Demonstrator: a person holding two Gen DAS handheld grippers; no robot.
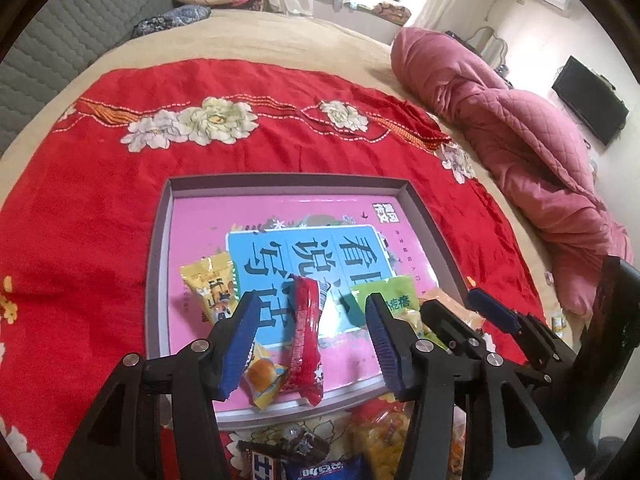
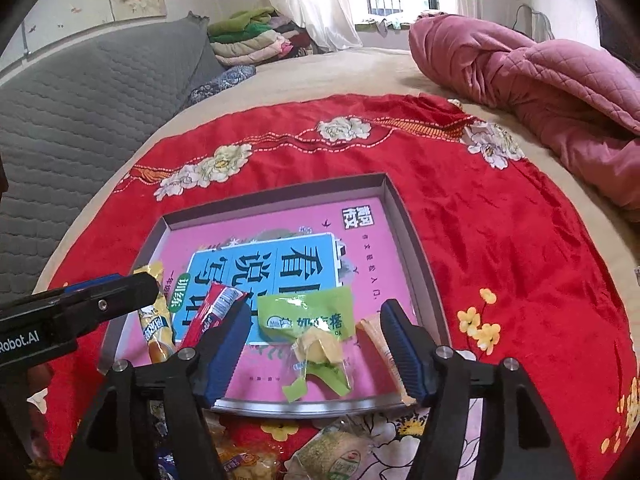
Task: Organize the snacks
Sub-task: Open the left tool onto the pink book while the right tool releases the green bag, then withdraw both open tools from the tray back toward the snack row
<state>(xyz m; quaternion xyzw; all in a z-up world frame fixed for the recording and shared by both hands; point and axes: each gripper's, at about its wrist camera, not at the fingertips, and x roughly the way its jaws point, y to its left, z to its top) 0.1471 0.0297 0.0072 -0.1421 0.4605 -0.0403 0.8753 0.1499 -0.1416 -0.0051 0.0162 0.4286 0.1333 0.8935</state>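
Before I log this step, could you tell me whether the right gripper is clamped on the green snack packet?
No, the right gripper stands open above the green snack packet, its pads clear of it.

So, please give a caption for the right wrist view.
Open right gripper above green snack packet in tray.

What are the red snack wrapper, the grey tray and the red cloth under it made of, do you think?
Red snack wrapper: probably glossy plastic film; it shines and crinkles.
Grey tray: looks like matte cardboard, with thin folded walls and sharp corners.
Red cloth: woven fabric with a slight sheen, judging by its wrinkles and stitched flowers.
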